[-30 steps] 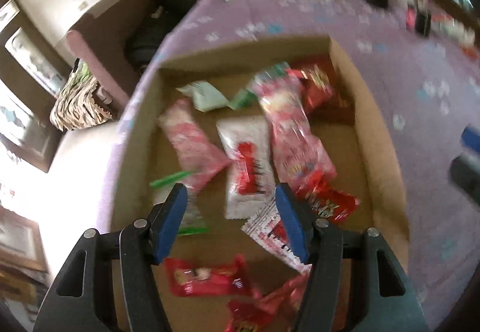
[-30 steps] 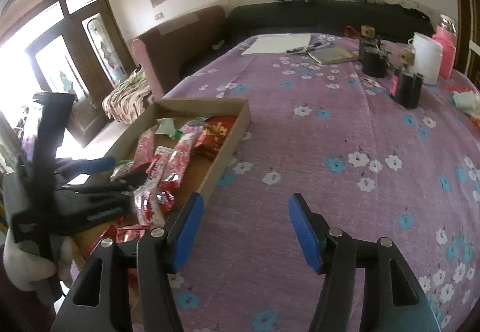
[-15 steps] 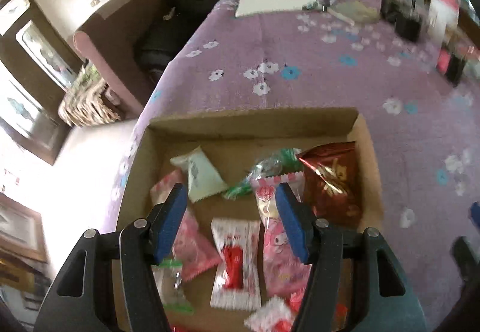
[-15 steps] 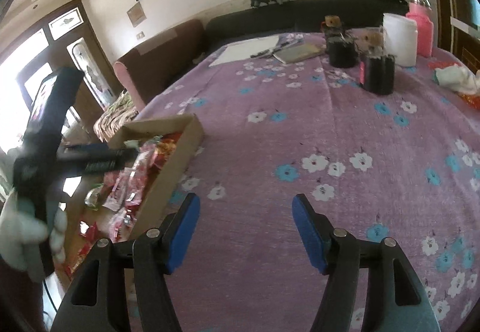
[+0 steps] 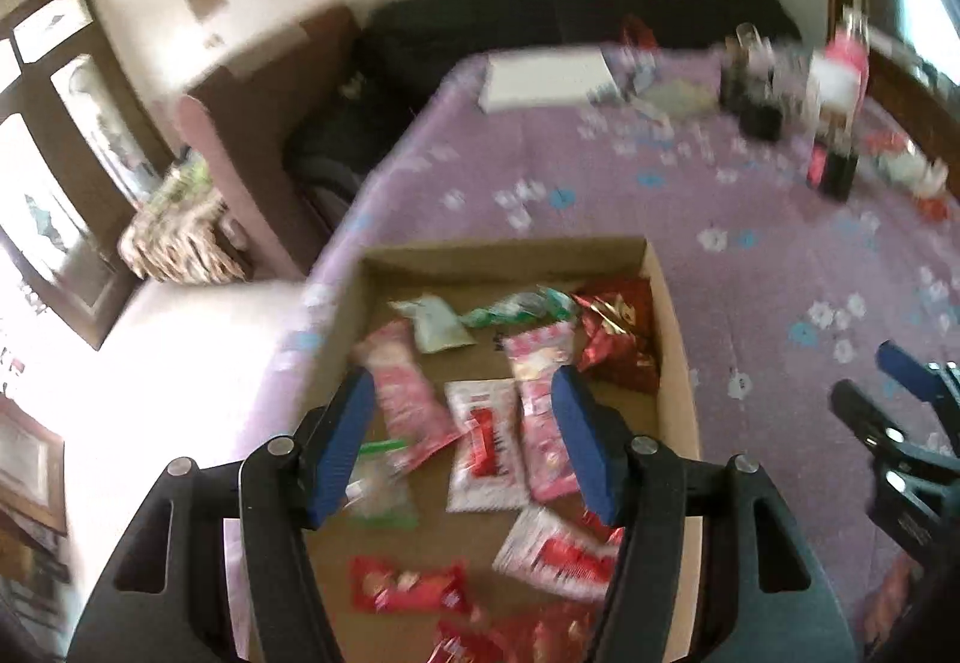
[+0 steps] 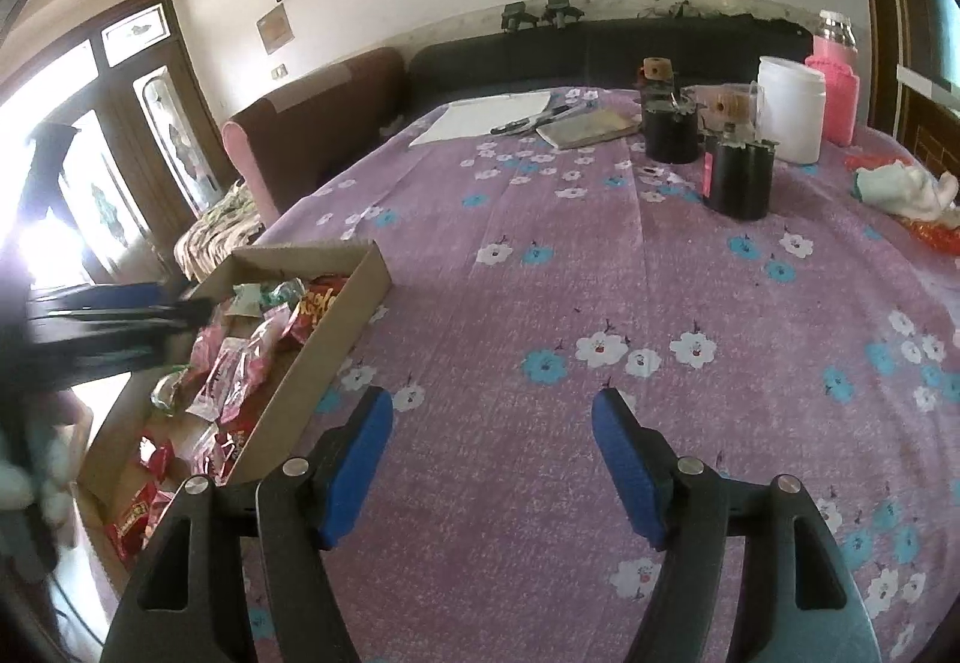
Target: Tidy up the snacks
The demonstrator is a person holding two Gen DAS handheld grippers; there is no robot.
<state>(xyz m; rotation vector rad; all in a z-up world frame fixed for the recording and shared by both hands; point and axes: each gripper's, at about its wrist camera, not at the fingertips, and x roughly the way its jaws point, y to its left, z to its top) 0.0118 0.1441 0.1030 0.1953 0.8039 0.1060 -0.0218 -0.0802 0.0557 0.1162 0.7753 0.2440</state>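
Since the earlier frame, left claw (image 5: 462, 435) has drawn back over the box (image 5: 675, 363), more snacks (image 5: 483, 441) showing between its spread, empty jaws. Right claw (image 6: 492, 459) hovers open over bare purple tabletop (image 6: 600, 255), just right of the box edge (image 6: 336, 339); snacks lie inside.

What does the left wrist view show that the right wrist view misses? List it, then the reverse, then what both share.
Left wrist only: the white and red packet lying flat on the box floor between the open left gripper.
Right wrist only: the white jar and the white cloth, past the open right gripper.
Both: the cardboard box of snacks and the purple tablecloth.
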